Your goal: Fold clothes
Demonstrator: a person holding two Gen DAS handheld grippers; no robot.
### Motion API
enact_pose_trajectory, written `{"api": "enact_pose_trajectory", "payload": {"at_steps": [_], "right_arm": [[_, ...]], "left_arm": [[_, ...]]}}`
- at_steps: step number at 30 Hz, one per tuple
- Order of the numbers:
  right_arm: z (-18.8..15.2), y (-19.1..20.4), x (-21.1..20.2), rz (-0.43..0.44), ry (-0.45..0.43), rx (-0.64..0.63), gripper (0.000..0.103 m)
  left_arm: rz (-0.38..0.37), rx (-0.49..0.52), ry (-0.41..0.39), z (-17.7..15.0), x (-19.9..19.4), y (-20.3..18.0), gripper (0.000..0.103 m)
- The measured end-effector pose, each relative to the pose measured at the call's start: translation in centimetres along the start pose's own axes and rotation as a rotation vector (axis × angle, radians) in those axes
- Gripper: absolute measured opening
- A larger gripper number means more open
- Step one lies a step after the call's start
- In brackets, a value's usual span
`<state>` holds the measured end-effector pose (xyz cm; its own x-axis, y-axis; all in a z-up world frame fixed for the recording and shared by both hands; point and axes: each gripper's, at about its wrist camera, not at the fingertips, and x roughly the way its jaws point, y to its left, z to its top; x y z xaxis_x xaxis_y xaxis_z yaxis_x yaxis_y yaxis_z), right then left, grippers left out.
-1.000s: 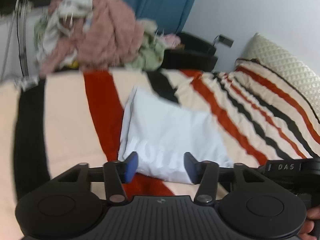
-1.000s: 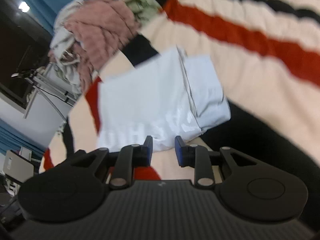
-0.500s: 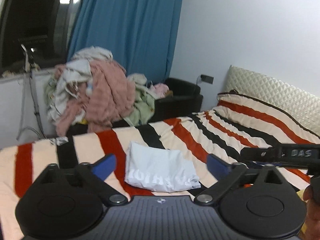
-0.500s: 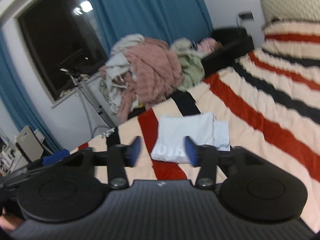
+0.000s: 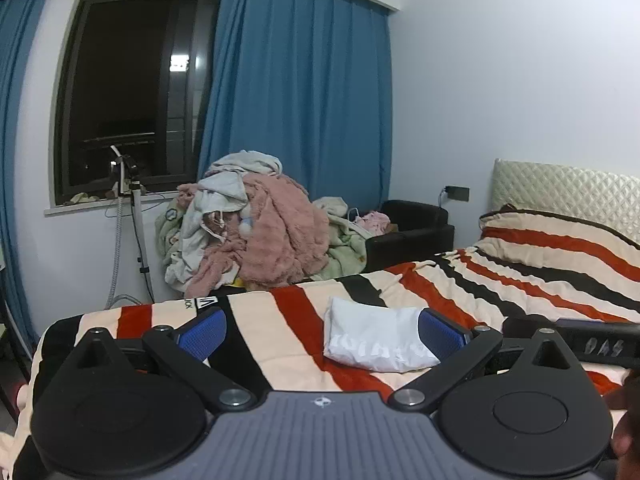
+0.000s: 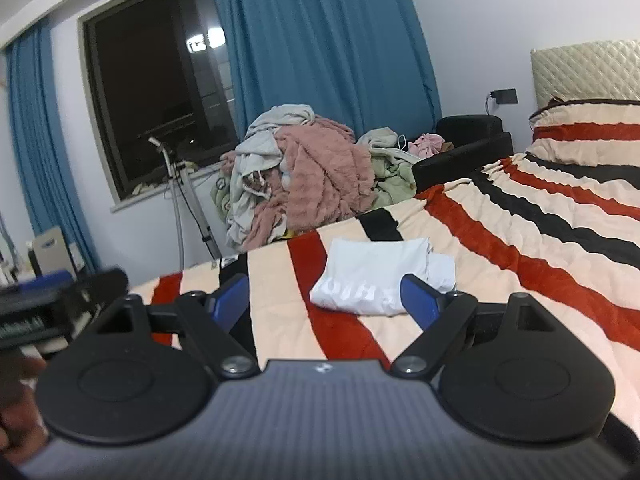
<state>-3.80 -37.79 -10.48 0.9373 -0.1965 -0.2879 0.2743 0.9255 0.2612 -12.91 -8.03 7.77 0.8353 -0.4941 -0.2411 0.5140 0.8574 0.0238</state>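
Note:
A white garment [image 5: 372, 336] lies folded into a small rectangle on the striped bedspread [image 5: 520, 280], printed lettering along its near edge. It also shows in the right wrist view as the white garment [image 6: 372, 280]. My left gripper [image 5: 322, 330] hangs well back from it, wide open and empty. My right gripper [image 6: 324, 298] is likewise drawn back, its jaws still opening with nothing between them. A heap of unfolded clothes [image 5: 256, 232], pink, white and green, is piled beyond the bed's far edge.
The other gripper's black body [image 5: 580, 344] crosses the right of the left wrist view. A black armchair [image 5: 412, 228] stands by the wall, a metal stand [image 5: 136, 224] under the dark window [image 5: 128, 96], blue curtains [image 5: 296, 100] beside it. A quilted headboard [image 5: 568, 192] sits far right.
Both grippers pulled back and rose away from the folded white garment, which now looks small and distant. Both jaws spread from nearly closed to wide. The garment stayed on the bed.

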Motion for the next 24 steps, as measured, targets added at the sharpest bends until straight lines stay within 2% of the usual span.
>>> {"api": "enact_pose_trajectory", "payload": {"at_steps": [4,11,19,24], "right_arm": [[-2.4,0.7,1.1,-0.021,-0.006,-0.032,0.084],[-5.2,0.7,2.9,-0.064,0.001,-0.043,0.084],[-6.0,0.9,3.7,-0.104,0.012,-0.048,0.084],[-6.4,1.5,3.6,-0.115,0.012,-0.082,0.084]], "left_arm": [[0.010,-0.002,-0.001,-2.0,-0.2,0.7,0.103],[0.020,-0.070,0.037,-4.4,1.3,2.8,0.103],[0.037,-0.099,0.112,-6.4,3.2,4.8,0.103],[0.064,-0.048,0.120,-6.6,3.4,4.4,0.103]]}}
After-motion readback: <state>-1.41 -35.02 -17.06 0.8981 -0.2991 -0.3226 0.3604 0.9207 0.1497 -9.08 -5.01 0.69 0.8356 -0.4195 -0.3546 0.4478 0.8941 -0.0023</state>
